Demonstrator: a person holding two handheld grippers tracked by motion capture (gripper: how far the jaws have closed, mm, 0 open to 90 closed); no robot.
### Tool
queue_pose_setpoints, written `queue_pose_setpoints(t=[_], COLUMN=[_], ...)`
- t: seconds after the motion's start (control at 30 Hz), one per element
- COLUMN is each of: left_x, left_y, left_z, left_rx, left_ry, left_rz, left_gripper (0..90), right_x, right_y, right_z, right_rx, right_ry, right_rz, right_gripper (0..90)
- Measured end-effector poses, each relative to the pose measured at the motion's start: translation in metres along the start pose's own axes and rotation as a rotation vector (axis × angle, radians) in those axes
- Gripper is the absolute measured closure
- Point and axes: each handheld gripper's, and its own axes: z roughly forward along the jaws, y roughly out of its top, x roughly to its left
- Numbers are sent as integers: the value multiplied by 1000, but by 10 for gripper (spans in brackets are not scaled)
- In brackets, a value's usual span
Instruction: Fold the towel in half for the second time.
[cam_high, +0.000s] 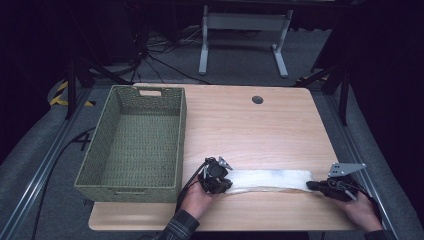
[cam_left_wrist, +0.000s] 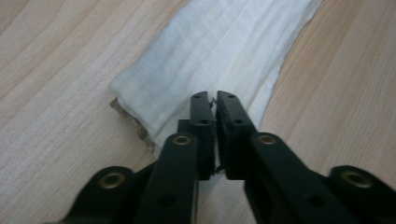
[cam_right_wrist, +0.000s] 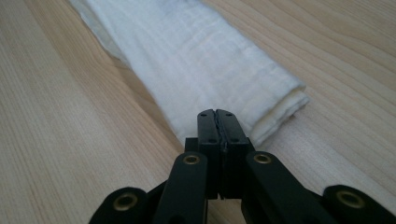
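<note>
A long folded white cloth (cam_high: 270, 180) lies across the near part of the wooden table (cam_high: 250, 130), stretched between my two grippers. My left gripper (cam_high: 227, 183) is at the cloth's left end. In the left gripper view its jaws (cam_left_wrist: 215, 100) stand nearly together over the cloth (cam_left_wrist: 224, 51), pinching its near edge, and that corner lifts a little off the wood. My right gripper (cam_high: 311, 185) is at the cloth's right end. In the right gripper view the jaws (cam_right_wrist: 217, 114) are pressed tight on the near edge of the layered cloth (cam_right_wrist: 196, 51).
A green woven basket (cam_high: 125, 192) with nothing in it stands on the left of the table, close to my left hand. A round cable hole (cam_high: 257, 99) sits near the far edge. Beyond the table stand a white frame (cam_high: 240, 22) and cables on the floor.
</note>
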Motion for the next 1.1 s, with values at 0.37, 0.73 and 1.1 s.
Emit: queue_pose_setpoints(t=[0.37, 0.73, 1.1], left_x=[0, 2, 7], left_y=[5, 9, 16], left_z=[-6, -6, -1], left_rx=[-75, -85, -81], left_ry=[28, 29, 38], left_rz=[12, 13, 24], left_gripper=[581, 559, 558], right_x=[-14, -31, -46], right_y=[16, 32, 58], right_z=[11, 24, 45], right_rx=[9, -5, 4], right_ry=[-60, -65, -69], right_rz=[18, 38, 29], right_gripper=[897, 897, 897])
